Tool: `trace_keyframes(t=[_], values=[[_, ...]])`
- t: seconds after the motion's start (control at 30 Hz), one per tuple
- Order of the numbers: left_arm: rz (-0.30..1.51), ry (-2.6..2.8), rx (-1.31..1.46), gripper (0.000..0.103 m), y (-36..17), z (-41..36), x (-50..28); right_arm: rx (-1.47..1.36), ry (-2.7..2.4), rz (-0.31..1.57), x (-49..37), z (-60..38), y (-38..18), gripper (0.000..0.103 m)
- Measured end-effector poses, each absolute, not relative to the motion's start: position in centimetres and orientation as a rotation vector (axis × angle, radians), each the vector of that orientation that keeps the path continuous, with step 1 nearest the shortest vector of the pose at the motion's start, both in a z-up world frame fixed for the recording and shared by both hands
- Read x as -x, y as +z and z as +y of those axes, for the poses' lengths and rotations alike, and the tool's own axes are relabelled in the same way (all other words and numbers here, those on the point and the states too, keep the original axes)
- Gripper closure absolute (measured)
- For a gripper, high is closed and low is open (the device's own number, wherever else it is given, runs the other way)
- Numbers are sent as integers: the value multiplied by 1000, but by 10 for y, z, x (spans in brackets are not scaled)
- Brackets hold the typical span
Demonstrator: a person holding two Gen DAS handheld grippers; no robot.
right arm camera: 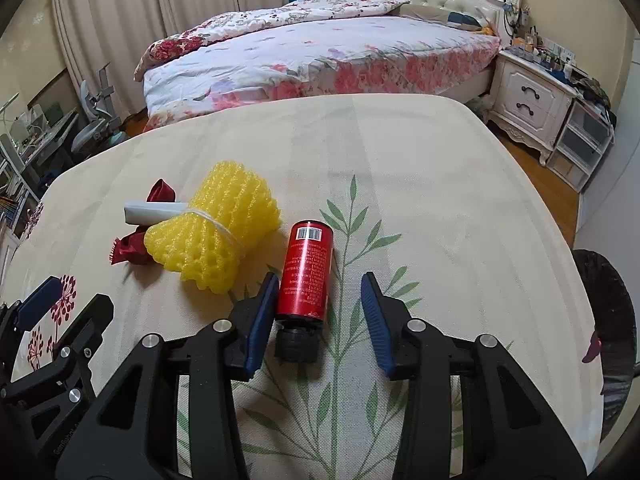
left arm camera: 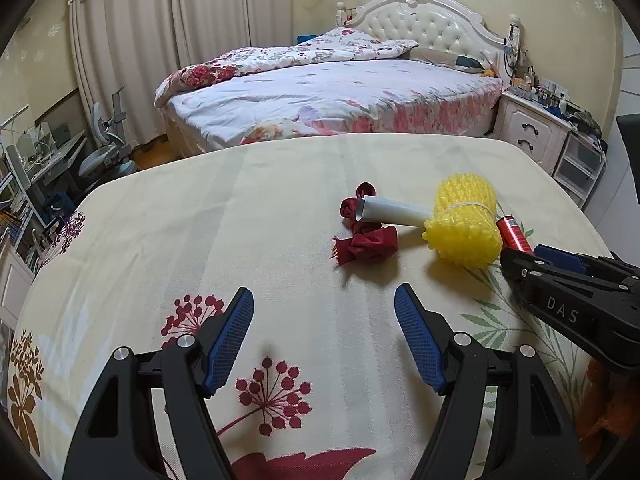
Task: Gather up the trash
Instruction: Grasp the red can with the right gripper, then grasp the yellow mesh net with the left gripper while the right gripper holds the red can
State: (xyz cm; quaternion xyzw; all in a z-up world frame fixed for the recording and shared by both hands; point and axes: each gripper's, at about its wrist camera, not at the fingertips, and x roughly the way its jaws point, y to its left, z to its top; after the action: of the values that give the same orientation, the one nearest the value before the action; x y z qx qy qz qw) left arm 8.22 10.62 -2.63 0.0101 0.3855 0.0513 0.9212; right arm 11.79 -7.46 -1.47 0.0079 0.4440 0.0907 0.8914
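Observation:
Trash lies on a cream floral tablecloth [left arm camera: 240, 208]: a yellow foam net bundle [left arm camera: 464, 220] tied with string, a rolled white paper [left arm camera: 394, 210], a crumpled dark red wrapper [left arm camera: 366, 242] and a red bottle [right arm camera: 306, 270] with a black cap. My right gripper [right arm camera: 320, 292] is open with the bottle lying between its fingers, close to the left pad. The right gripper also shows in the left wrist view [left arm camera: 520, 256], next to the bottle [left arm camera: 516, 234]. My left gripper [left arm camera: 324, 304] is open and empty, short of the red wrapper.
A bed [left arm camera: 332, 92] with a floral duvet stands beyond the table. A white nightstand [right arm camera: 528, 100] is at the right. A desk and chair [left arm camera: 104, 148] are at the left. A dark round bin rim [right arm camera: 612, 320] shows past the table's right edge.

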Motion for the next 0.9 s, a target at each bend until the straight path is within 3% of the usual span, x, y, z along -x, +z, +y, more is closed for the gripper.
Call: trace_keyframes(t=[0.07, 0.9], values=[[792, 106, -20, 32, -26, 106, -82, -9, 190, 918, -118, -76, -15, 79], [786, 22, -39, 32, -23, 62, -88, -39, 75, 903, -116, -146, -18, 80]])
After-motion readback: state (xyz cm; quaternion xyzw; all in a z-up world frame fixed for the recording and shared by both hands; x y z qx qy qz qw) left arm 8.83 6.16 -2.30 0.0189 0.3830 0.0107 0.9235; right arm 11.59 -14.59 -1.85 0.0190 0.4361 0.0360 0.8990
